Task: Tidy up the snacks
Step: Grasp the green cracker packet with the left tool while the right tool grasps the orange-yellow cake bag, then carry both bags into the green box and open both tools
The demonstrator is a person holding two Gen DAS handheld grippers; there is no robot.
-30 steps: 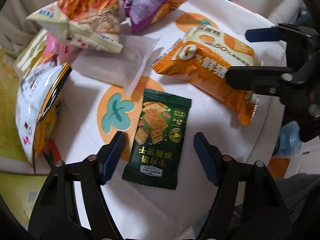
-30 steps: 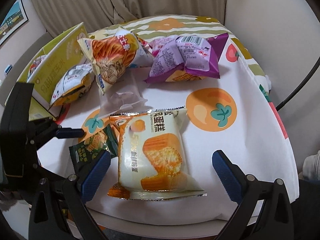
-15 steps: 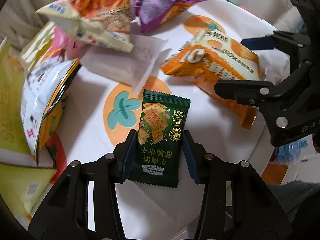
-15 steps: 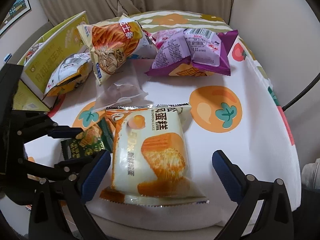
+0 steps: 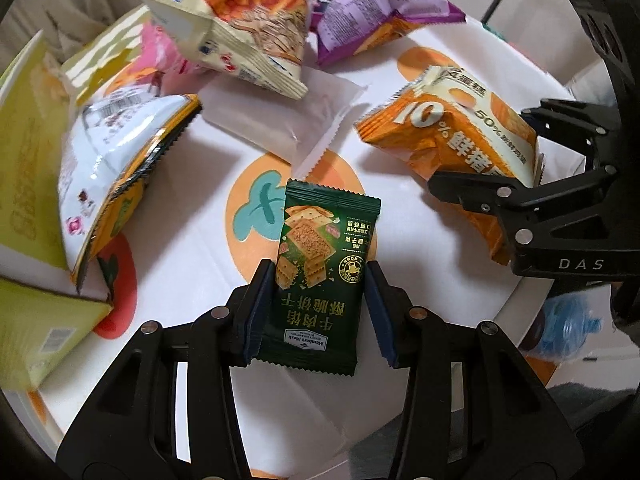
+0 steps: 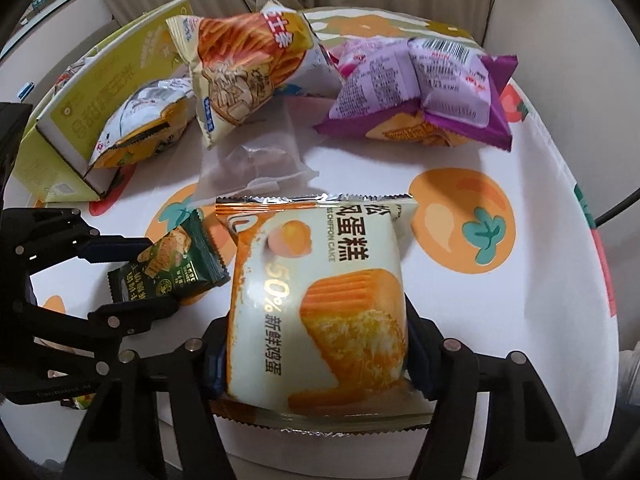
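A dark green cracker packet [image 5: 320, 280] lies on the fruit-print tablecloth [image 5: 192, 240], and my left gripper [image 5: 319, 276] is shut on its two long sides. From the right wrist view, the same packet [image 6: 168, 264] sits between the left gripper's [image 6: 160, 276] fingers at the left. An orange-and-cream chiffon cake packet [image 6: 320, 280] lies near the table's front edge. My right gripper [image 6: 314, 340] straddles it; its jaws are closing and the pads press its sides. The left wrist view has that cake packet [image 5: 452, 136] inside the right gripper [image 5: 480, 148] at the right.
An open yellow-green carton [image 6: 80, 120] lies at the left with a white-and-yellow bag [image 6: 140, 132] in its mouth. Behind are a fries bag [image 6: 240, 52], a purple bag [image 6: 420, 92] and a clear wrapper [image 6: 256, 156]. The round table's rim runs close in front.
My left jaws closed from wide apart onto the green packet. My right jaws stayed wide until just now, then drew in against the cake packet as the gripper sank a little.
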